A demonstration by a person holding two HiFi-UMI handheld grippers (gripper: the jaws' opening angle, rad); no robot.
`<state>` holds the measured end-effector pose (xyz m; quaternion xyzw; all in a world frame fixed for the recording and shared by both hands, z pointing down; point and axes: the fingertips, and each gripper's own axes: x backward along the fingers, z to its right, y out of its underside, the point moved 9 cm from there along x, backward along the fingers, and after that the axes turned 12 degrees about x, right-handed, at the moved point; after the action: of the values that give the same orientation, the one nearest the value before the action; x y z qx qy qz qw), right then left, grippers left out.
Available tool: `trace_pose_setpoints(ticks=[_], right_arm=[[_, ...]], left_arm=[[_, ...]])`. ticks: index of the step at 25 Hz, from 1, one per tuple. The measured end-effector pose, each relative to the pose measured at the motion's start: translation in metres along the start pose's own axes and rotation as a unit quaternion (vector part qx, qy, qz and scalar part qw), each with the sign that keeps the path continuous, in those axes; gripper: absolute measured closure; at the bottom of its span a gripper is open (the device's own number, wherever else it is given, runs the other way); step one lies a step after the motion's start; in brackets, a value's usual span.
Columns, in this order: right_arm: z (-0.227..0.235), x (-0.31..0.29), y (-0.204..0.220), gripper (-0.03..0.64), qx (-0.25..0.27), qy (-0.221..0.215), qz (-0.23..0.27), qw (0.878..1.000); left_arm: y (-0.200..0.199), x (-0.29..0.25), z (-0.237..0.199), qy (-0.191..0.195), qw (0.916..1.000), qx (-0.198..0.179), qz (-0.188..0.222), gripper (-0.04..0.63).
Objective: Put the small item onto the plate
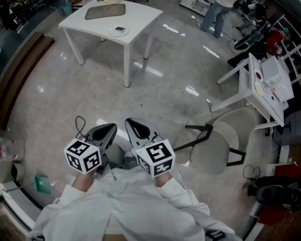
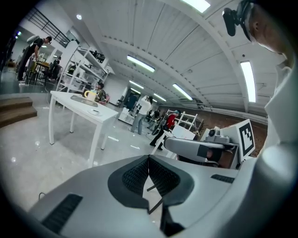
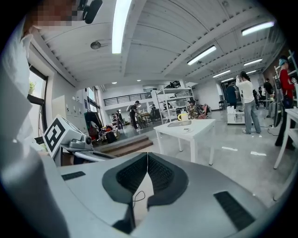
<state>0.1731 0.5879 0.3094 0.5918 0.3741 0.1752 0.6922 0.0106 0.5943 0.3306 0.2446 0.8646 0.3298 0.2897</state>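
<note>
On the far white surface (image 1: 141, 21), the small item (image 1: 120, 29) on the plate (image 1: 114, 33) is too small to identify. The surface's far corner runs off the top edge. Right of it, a person (image 1: 214, 16) shows legs only.

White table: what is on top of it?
The white table carries a grey tray, a yellow mug and a white plate with a small item on it, too small to identify. Anything under the tray or plate is covered.
</note>
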Motion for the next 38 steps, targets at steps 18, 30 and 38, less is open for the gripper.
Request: trace_pose_setpoints(ticks=[18, 30, 38], right_arm=[[0.063, -0.090, -0.017, 0.601, -0.026, 0.033, 0.007, 0.999], [0.106, -0.199, -0.068, 0.601, -0.032, 0.070, 0.014, 0.997], [0.121, -0.225, -0.067, 0.601, -0.039, 0.088, -0.002, 0.995]], left_arm=[[-0.076, -0.054, -0.067, 0.003, 0.9999, 0.007, -0.007, 0.584], [-0.173, -0.097, -0.142, 0.042, 0.9984, -0.009, -0.036, 0.584], [-0.189, -0.115, -0.169, 0.050, 0.9974, 0.000, -0.053, 0.584]])
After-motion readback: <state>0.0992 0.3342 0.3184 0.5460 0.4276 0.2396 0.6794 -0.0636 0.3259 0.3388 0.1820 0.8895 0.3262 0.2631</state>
